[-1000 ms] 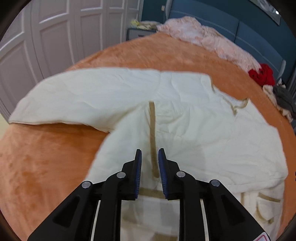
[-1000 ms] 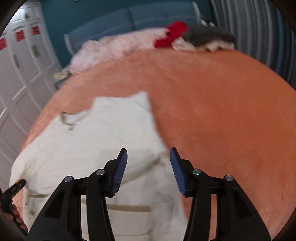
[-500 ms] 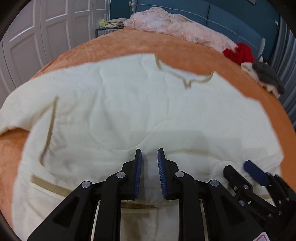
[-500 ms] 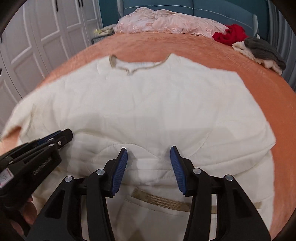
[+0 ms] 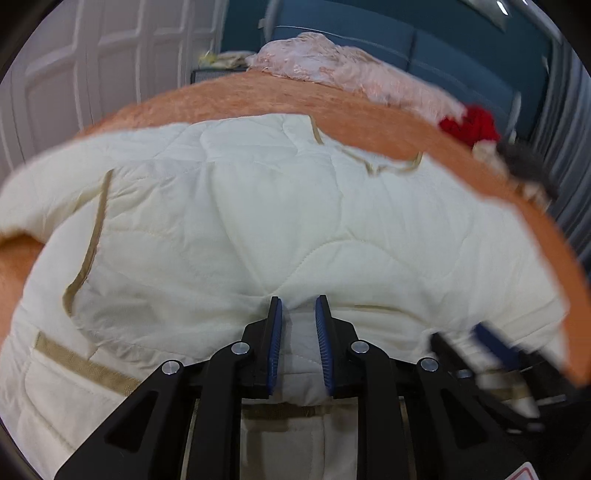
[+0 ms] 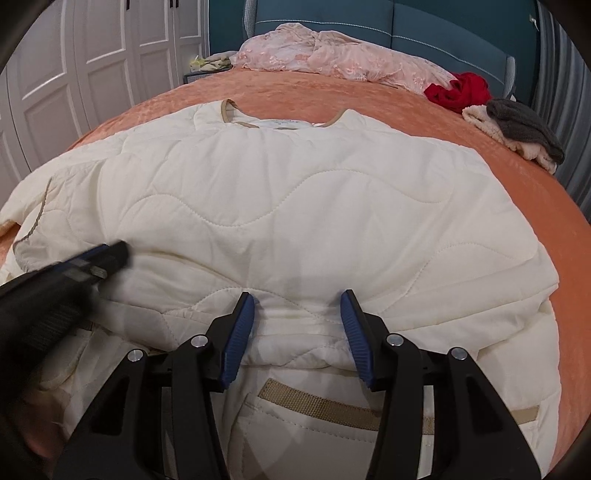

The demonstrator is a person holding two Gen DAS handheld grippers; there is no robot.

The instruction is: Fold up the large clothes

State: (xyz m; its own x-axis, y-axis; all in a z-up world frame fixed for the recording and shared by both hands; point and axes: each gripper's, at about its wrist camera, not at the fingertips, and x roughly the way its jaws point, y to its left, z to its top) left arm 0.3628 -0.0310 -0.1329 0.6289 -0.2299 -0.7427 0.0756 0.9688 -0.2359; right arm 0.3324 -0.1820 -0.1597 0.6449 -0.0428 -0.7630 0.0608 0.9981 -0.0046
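A large cream quilted jacket [image 6: 295,206] with tan trim lies on the orange bed, collar toward the far side; it also shows in the left wrist view [image 5: 258,221]. Its sleeves are folded in over the body. My left gripper [image 5: 298,314] is partly open, with the folded fabric edge between its fingers; it shows blurred in the right wrist view [image 6: 107,256]. My right gripper [image 6: 297,306] is open wide, straddling the folded edge above a tan-trimmed pocket [image 6: 317,402]; it shows blurred in the left wrist view [image 5: 491,339].
The orange bedspread [image 6: 424,122] surrounds the jacket. At the far side lie a pink garment [image 6: 332,59], a red garment [image 6: 461,90] and a grey and cream pile [image 6: 517,129]. White cupboard doors [image 6: 74,55] stand to the left, a blue headboard [image 6: 424,22] behind.
Both grippers swung from the jacket's sides to its near middle. The left sleeve, spread out a second ago, now lies folded on the body. Both grippers have moved lower onto the folded edge.
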